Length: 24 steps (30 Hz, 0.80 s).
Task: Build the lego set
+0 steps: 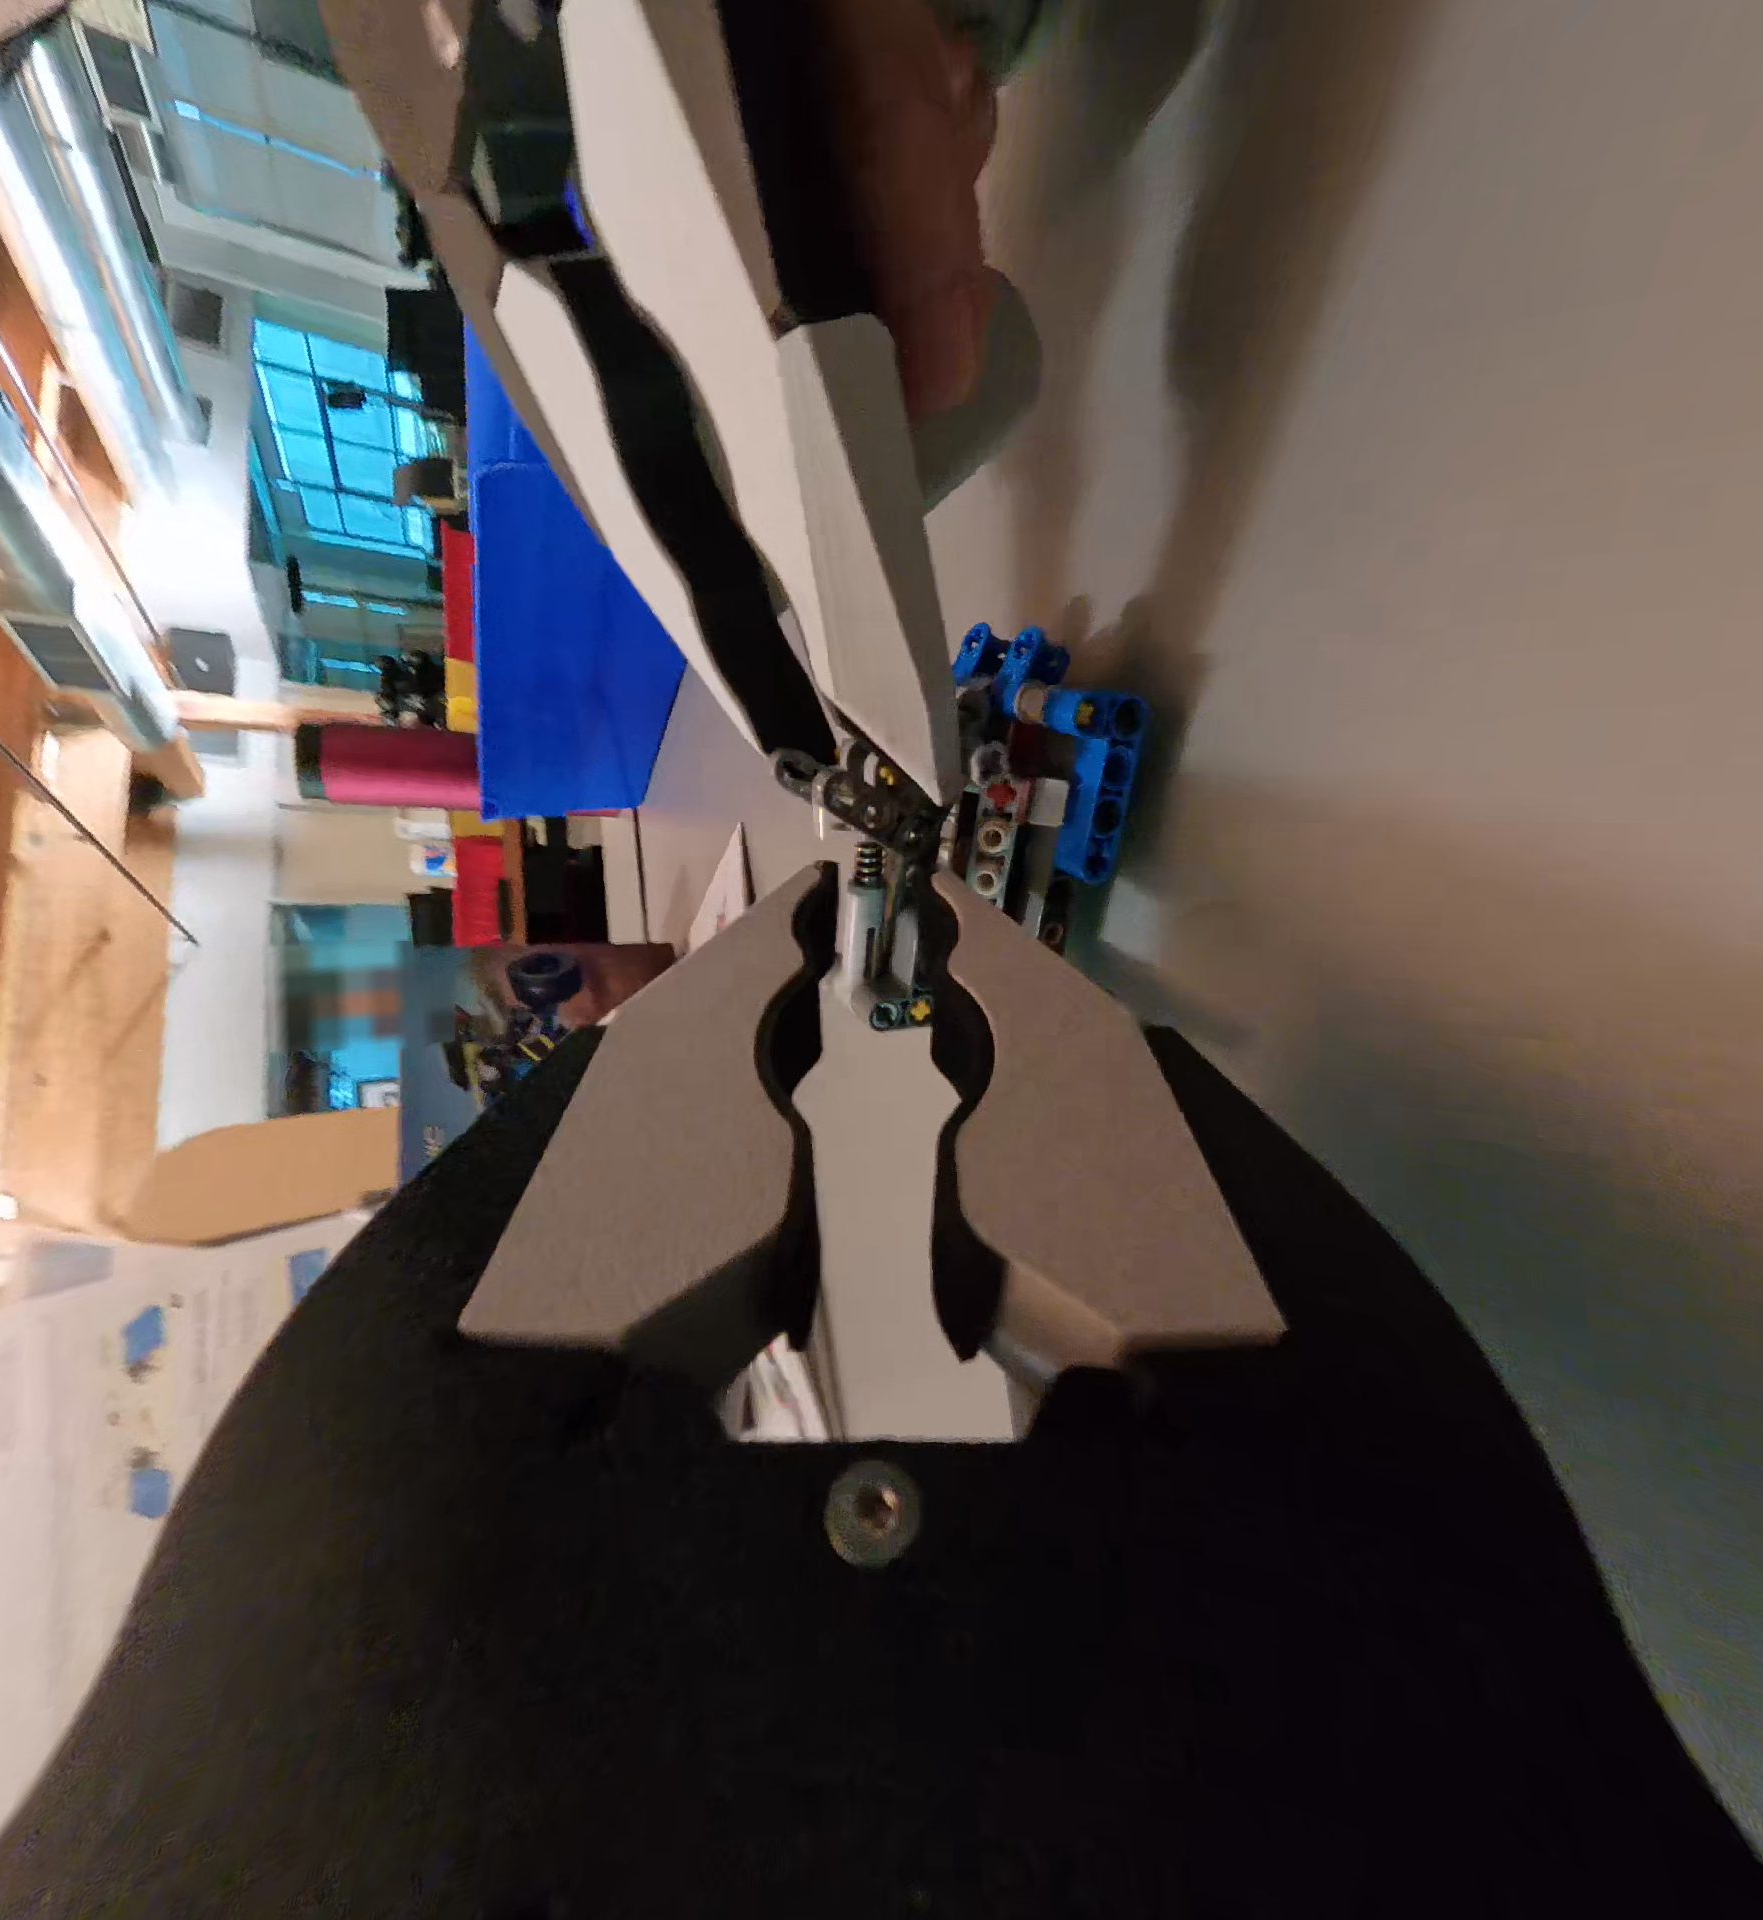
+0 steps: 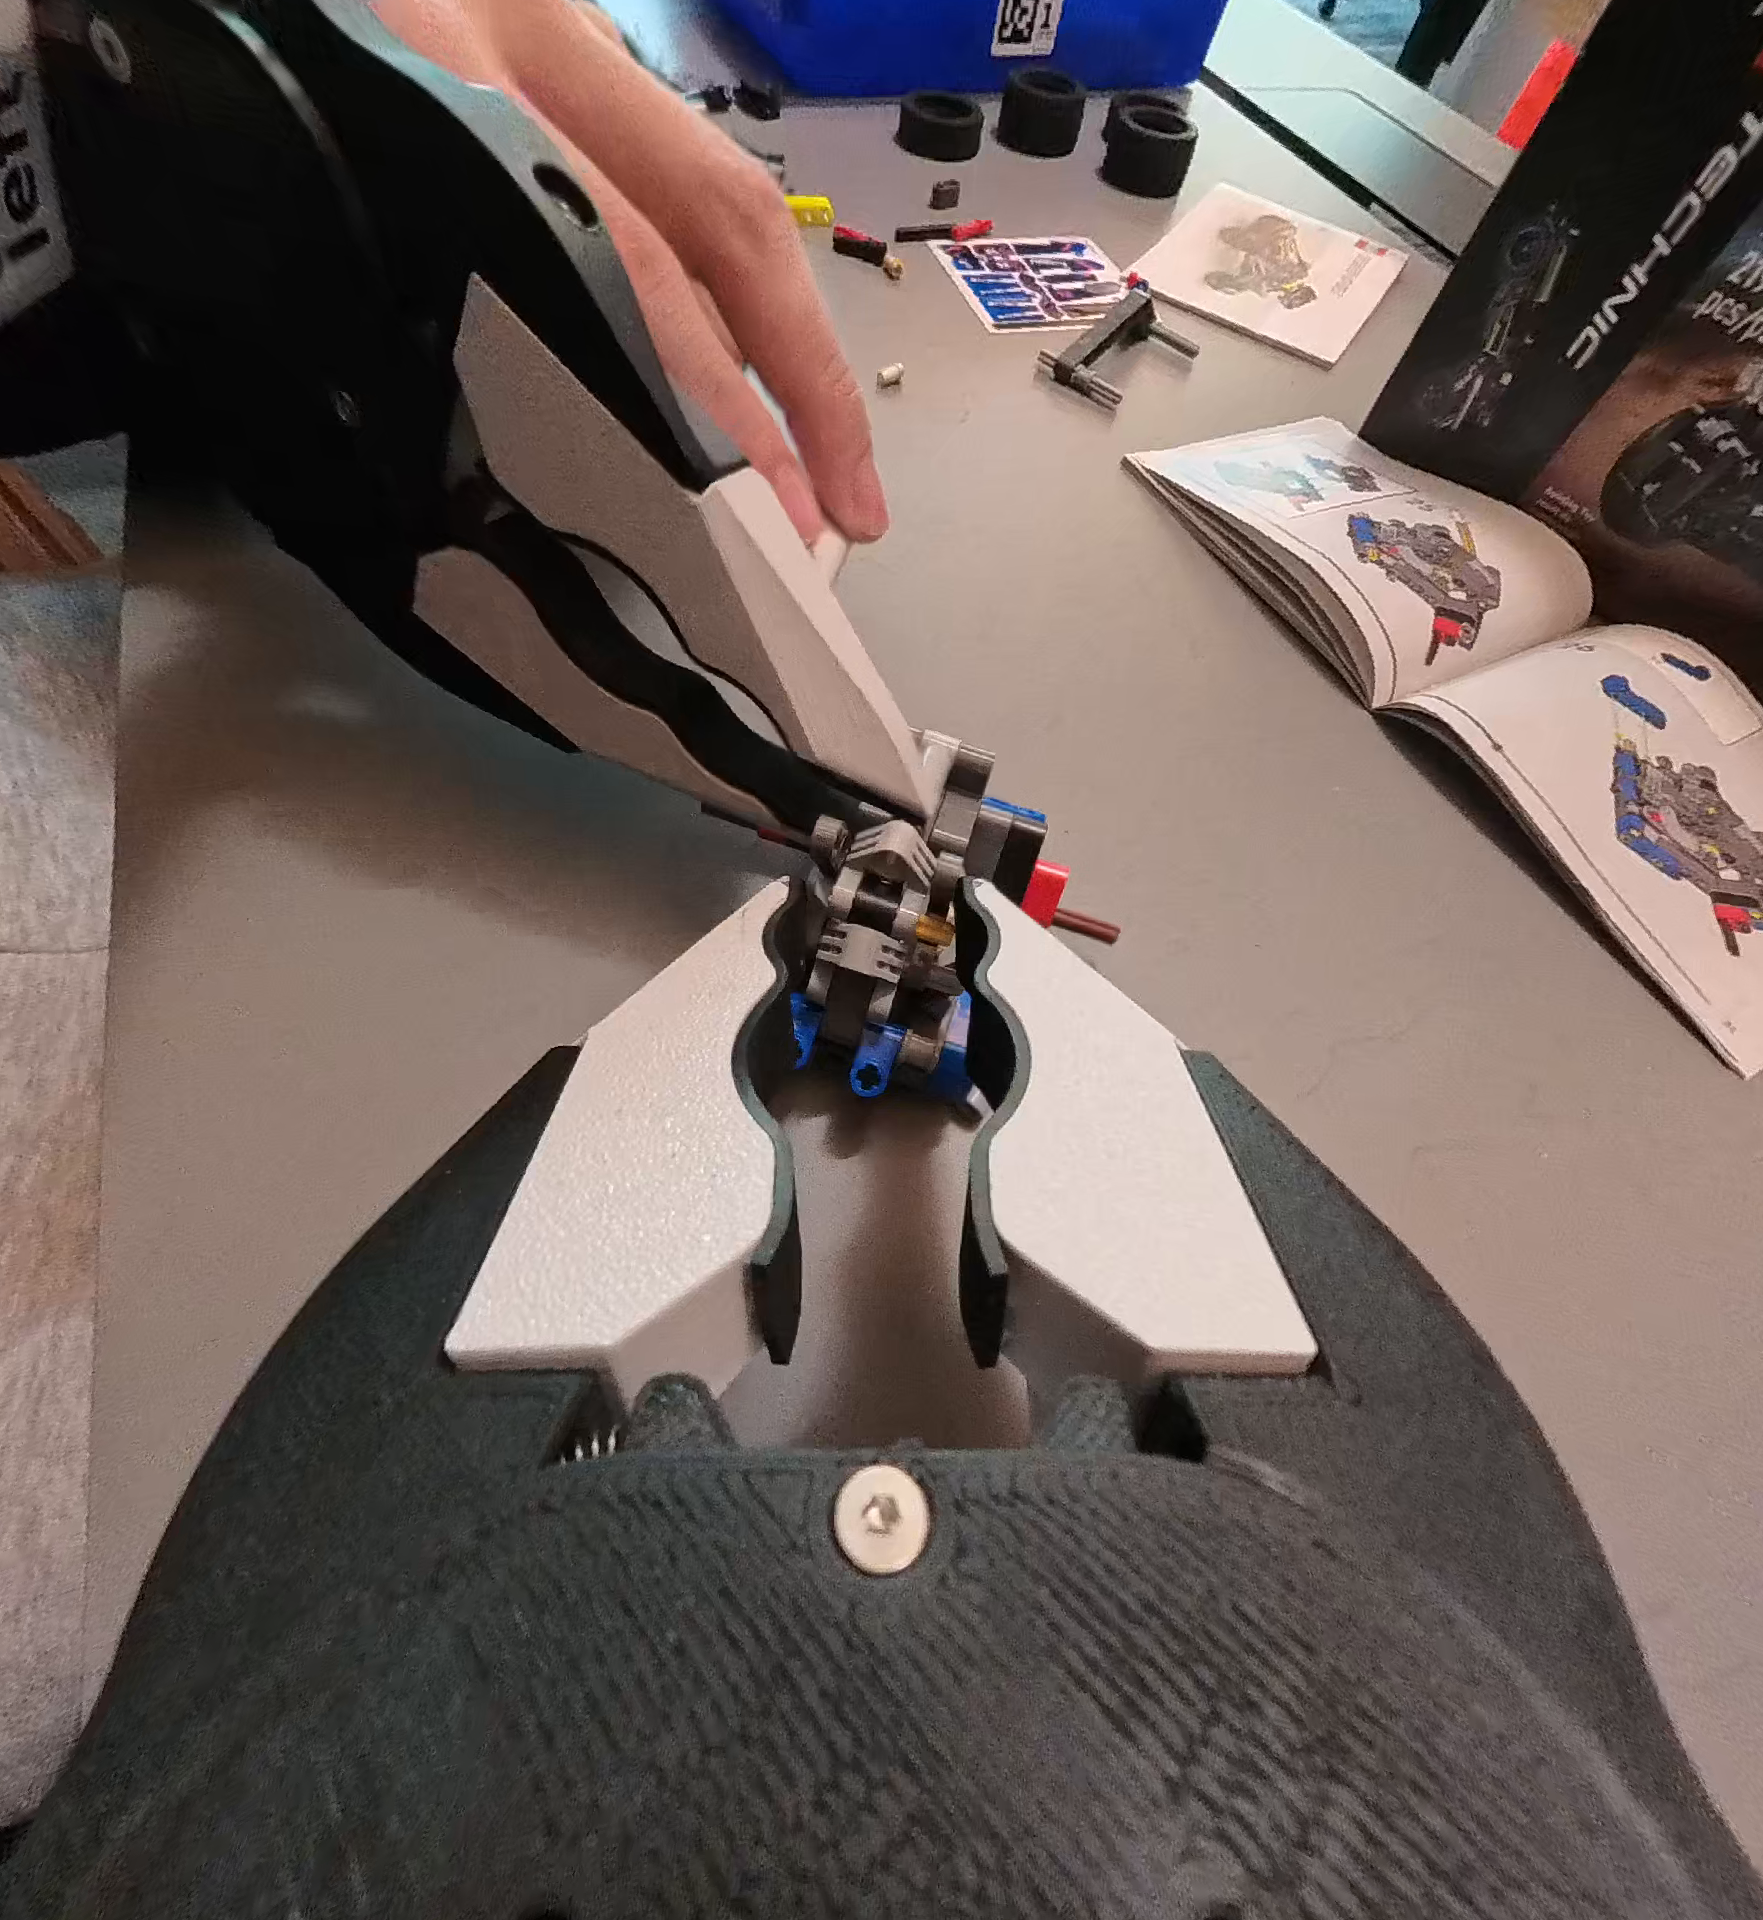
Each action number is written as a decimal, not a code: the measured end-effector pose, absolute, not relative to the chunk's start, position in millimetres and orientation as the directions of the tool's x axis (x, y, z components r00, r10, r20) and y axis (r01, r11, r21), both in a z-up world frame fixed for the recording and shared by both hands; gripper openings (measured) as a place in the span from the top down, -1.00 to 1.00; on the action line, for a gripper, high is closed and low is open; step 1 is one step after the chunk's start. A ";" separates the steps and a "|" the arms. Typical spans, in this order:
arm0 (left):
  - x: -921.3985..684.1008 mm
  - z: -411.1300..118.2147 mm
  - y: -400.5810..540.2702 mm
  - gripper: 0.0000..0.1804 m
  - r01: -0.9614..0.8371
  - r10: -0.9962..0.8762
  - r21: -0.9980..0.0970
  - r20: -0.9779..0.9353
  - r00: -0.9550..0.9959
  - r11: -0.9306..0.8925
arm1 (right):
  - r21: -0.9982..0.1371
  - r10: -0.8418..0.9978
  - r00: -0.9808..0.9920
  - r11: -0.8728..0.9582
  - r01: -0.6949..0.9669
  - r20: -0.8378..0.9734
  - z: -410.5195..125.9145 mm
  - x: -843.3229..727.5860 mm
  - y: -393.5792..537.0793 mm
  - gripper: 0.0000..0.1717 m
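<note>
right gripper point(image 2: 877, 935) clamped on grey-and-blue brick assembly point(image 2: 892, 940) sitting between its pads on table point(image 2: 1220, 935) | left gripper point(image 1: 882, 914) nipping the model's grey shock-absorber end | light, rigid, joints likely pop apart; hold by beams

Lab-like workspace: grey table point(image 2: 1220, 831), instruction booklet point(image 2: 1479, 644), exposed ceiling ducts point(image 1: 46, 312).
</note>
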<state>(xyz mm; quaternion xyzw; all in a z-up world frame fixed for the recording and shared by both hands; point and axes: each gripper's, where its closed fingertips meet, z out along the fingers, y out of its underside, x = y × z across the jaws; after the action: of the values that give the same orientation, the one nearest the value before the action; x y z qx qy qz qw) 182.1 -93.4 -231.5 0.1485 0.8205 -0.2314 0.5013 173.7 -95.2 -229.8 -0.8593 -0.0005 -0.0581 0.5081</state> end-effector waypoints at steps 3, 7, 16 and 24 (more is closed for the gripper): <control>184.4 -227.9 -96.0 0.74 0.528 0.104 -0.122 -0.920 -0.377 0.841 | -0.873 -0.057 0.994 -0.485 0.056 0.095 -231.4 173.7 -95.5 0.70; 185.1 -233.6 -96.9 0.85 0.564 0.189 -0.070 -0.902 -0.388 0.823 | -0.877 -0.067 0.995 -0.479 0.039 0.081 -231.6 175.3 -96.4 0.70; 188.6 -229.8 -97.5 0.94 0.465 -0.043 -0.309 -0.866 -0.499 0.829 | -0.884 -0.100 0.991 -0.467 0.028 0.084 -229.5 182.2 -100.7 0.71; 184.8 -226.0 -100.3 0.94 0.454 -0.156 -0.440 -0.829 -0.537 0.775 | -0.902 -0.096 0.992 -0.430 0.035 0.085 -223.0 182.0 -104.1 0.68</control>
<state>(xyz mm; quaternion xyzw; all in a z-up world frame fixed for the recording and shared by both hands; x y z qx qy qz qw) 184.8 -100.3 -226.0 0.0915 0.8151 -0.3227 0.4724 182.0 -104.1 -223.0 -0.8434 0.0180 -0.0615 0.5335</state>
